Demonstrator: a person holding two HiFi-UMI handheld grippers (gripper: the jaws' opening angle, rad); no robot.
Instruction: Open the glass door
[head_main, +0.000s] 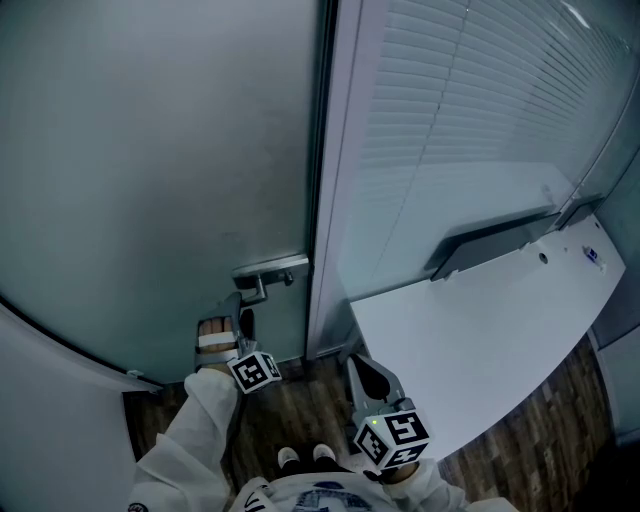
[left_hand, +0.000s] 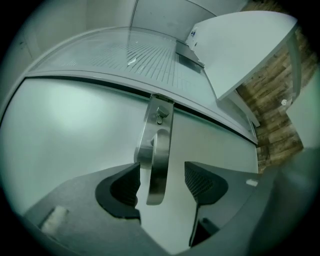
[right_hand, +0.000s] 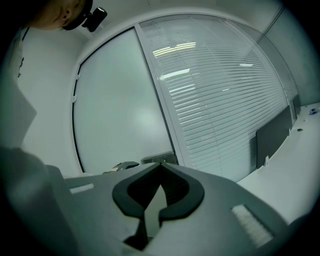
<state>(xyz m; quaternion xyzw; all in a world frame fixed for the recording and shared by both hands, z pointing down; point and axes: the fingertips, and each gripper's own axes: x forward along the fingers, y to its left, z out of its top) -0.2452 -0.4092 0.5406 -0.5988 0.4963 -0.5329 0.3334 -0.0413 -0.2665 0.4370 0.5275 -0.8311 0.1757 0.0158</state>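
At the left of the head view stands the frosted glass door (head_main: 150, 180), shut against its pale frame (head_main: 335, 200). Its metal handle (head_main: 268, 272) sits low on the door, close to the frame edge. The left gripper (head_main: 240, 316) is raised to this handle, held by a hand in a white sleeve (head_main: 190, 440). In the left gripper view the jaws stand wide apart and the lever of the handle (left_hand: 157, 160) lies between them, with a gap on each side, so the pads (left_hand: 125, 187) do not touch the metal.

The right gripper (head_main: 362, 374) hangs lower, just beside the edge of a white desk (head_main: 480, 340) and above the dark wooden floor (head_main: 290, 410). In the right gripper view its jaws are pressed together at the tips and they hold nothing. Beyond the frame, to the right of the door, there is a glass wall with closed blinds (head_main: 470, 100).
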